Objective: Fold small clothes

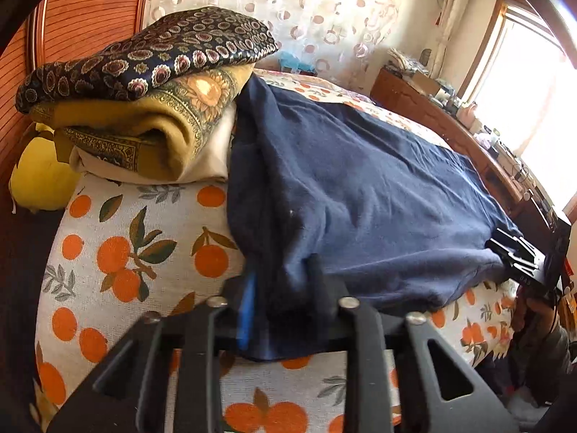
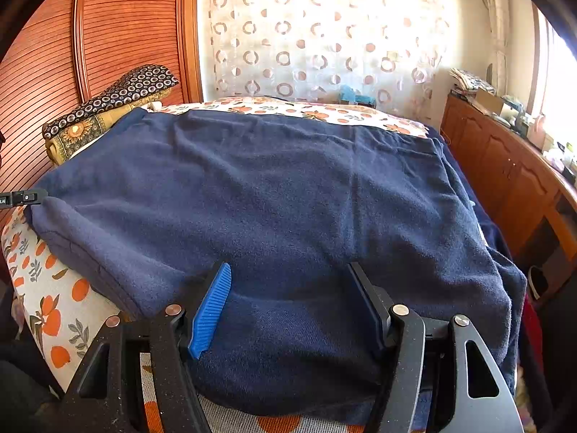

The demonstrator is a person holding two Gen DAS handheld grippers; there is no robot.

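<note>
The navy fleece garment [image 2: 288, 195] lies spread flat across the bed [image 2: 54, 310], over the orange-print sheet, its near hem hanging toward the bed's edge. It looks soft, thick and limp: light to lift, I'd judge, but floppy, so it will sag and drag unless held at two corners at once, and the fuzzy nap should grip well rather than slip. Best hold is the near hem, one corner each side. The left claw [image 1: 285, 288] is pinched tight on a bunched fold of that hem at the near left corner. The right claw [image 2: 292, 306] stands apart, blue pad [image 2: 211, 310] and black finger straddling the hem with cloth between them but no squeeze yet. Beyond, a stack of folded blankets [image 1: 144, 90] sits at the head of the bed, touching the garment's far edge.
</note>
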